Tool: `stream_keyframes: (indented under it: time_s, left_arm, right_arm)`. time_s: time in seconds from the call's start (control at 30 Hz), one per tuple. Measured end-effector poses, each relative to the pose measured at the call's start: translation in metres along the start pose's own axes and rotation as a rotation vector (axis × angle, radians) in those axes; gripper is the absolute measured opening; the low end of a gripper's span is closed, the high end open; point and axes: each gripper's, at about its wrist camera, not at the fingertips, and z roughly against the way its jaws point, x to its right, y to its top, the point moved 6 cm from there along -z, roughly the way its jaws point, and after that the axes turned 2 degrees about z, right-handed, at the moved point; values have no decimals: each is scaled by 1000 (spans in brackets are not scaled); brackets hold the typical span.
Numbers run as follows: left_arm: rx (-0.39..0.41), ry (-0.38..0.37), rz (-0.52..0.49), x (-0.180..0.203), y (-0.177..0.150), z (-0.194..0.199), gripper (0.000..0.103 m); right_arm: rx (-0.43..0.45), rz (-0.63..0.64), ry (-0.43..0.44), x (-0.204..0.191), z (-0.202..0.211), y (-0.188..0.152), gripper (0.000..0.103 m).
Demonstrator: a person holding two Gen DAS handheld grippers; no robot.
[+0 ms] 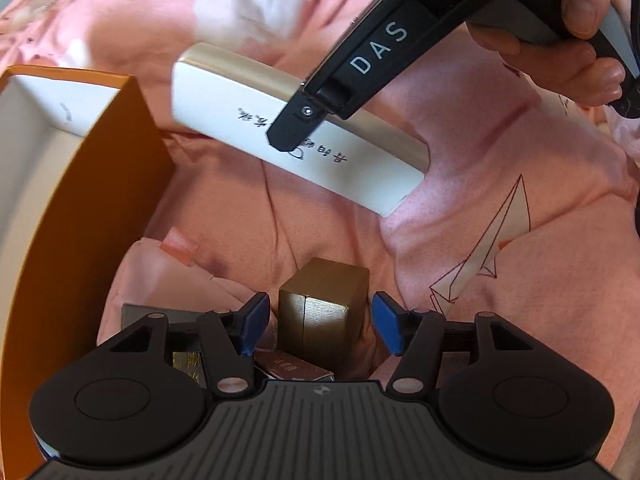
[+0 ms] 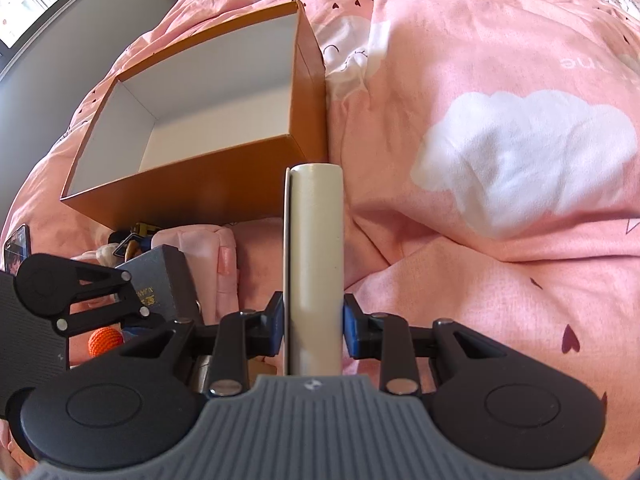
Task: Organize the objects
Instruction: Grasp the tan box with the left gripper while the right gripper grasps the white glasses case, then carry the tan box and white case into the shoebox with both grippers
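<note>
The pink duvet (image 2: 500,80) carried everything, one soft sheet under the whole scene. On it sat one orange box (image 2: 224,184), lid off and white inside, mouth up, most likely the bin for the tidy-up; in the right wrist view it lay at eleven o'clock from the fingers, and no object showed on the floor visible there. One long white case (image 1: 240,120) with a gold edge was next in size. The right gripper (image 2: 314,328) was clamped on it, blue pads pressed to both flanks, and it hung clear of the bedding; in the left wrist view it hung at twelve o'clock, just right of the box. I judged it was on its way in. Down at six o'clock in the left wrist view stood one small gold box (image 1: 324,308), upright on the duvet. The left gripper (image 1: 320,326) straddled it with jaws spread wide, a clear gap on either side, so nothing was gripped. A pile waited at eight o'clock in the right wrist view: one dark book (image 2: 160,284), one orange ball (image 2: 105,341), one pink pouch (image 2: 208,256).
</note>
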Motion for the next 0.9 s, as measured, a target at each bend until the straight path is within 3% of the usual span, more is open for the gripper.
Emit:
stream_keyframes:
  time_s: [0.17, 0.33, 0.47, 0.57, 0.77, 0.9]
  left_arm:
    - [-69, -49, -10, -5, 3, -20, 69]
    - [-61, -30, 10, 1, 1, -30, 58]
    - [-14, 38, 72, 8, -6, -29, 57]
    - [46, 73, 159, 11, -15, -19, 57]
    - [266, 67, 404, 1, -34, 22, 56]
    - [396, 87, 506, -11, -44, 51, 56]
  right_arm:
    - [-8, 23, 2, -3, -8, 0, 31]
    - [-9, 12, 3, -1, -11, 0, 31]
    - [-7, 5, -7, 0, -14, -1, 31]
    - [0, 8, -25, -3, -14, -1, 31]
    - [58, -22, -50, -6, 3, 2, 31]
    - [117, -16, -82, -11, 22, 9, 31]
